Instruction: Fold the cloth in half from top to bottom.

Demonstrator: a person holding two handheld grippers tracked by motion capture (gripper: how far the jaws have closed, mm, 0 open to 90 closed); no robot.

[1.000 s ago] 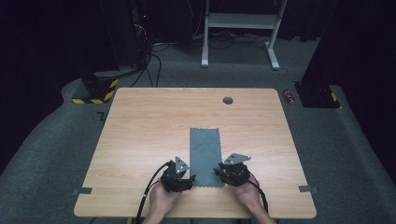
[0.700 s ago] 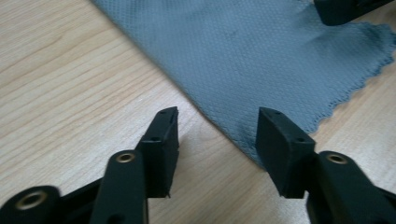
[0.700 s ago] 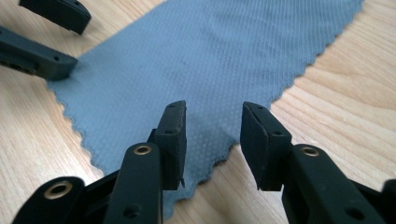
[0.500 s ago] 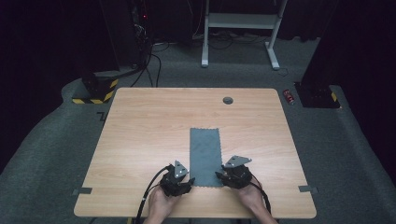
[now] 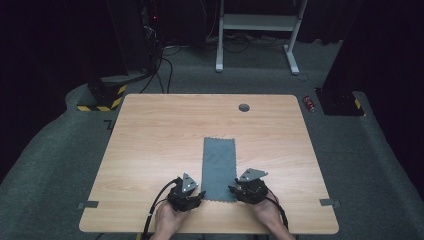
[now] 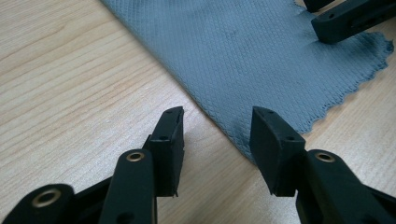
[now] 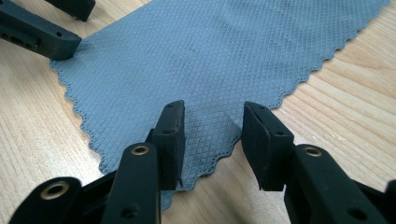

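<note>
A grey-blue cloth (image 5: 218,167) with scalloped edges lies flat on the wooden table (image 5: 165,130), its long side running away from me. My left gripper (image 5: 198,194) sits at the cloth's near left corner (image 6: 261,51). Its jaws (image 6: 217,128) are open and have just been closing, one pad over the cloth's edge and the other over bare wood. My right gripper (image 5: 233,190) is at the near right corner (image 7: 210,56). Its jaws (image 7: 212,126) are open after widening, and the cloth's edge lies between them unpinched.
A round dark grommet (image 5: 244,107) sits near the table's far edge. Grey tape strips (image 5: 88,204) (image 5: 329,202) mark the near corners. On the floor beyond are a yellow-and-black striped base (image 5: 102,97), cables, a white desk frame (image 5: 260,22) and a small red object (image 5: 310,103).
My left gripper has slid slightly toward the near edge beside the cloth's corner. The right gripper and the cloth have stayed where they were.
</note>
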